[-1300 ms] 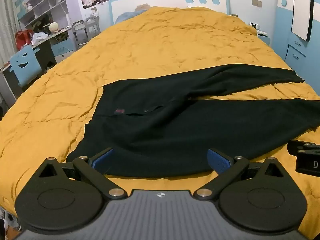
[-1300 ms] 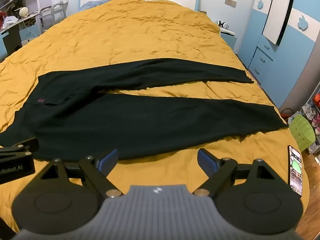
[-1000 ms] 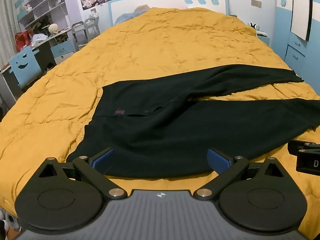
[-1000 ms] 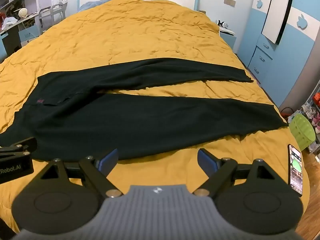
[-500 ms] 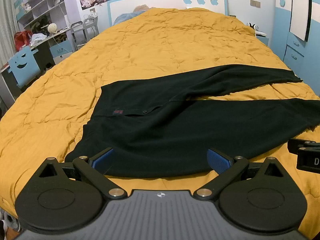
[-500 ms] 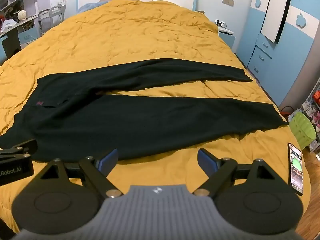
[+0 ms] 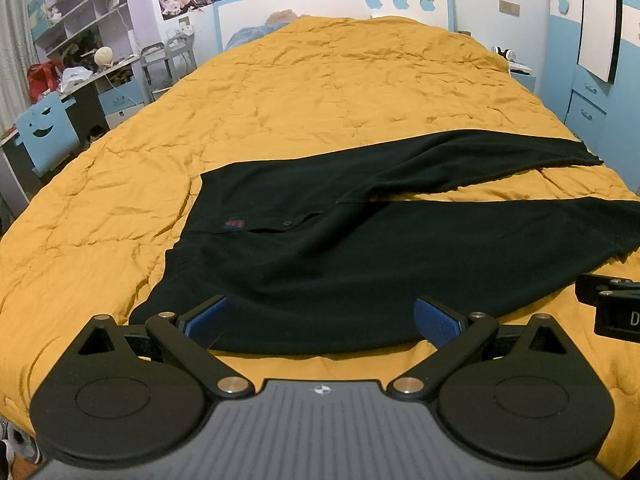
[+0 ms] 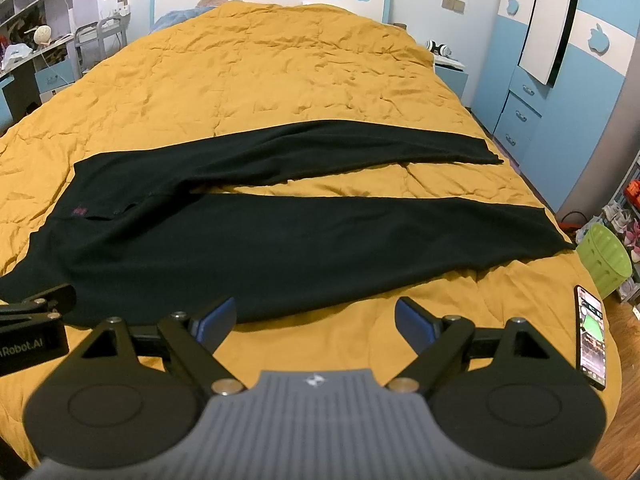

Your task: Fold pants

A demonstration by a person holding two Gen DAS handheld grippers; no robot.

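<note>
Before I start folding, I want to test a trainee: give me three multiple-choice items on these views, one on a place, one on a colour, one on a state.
1. Where does the phone lie?
A. on the pants
B. on the bed's right edge
C. on the desk

2. What colour are the pants?
A. black
B. blue
C. grey

3. How do the two grippers stand?
A. both shut on cloth
B. one open, one shut
C. both open, holding nothing

Answers:
1 B, it rests on the yellow quilt near the green basket.
2 A, dark against the quilt.
3 C, the left gripper and right gripper both show wide gaps.
</note>
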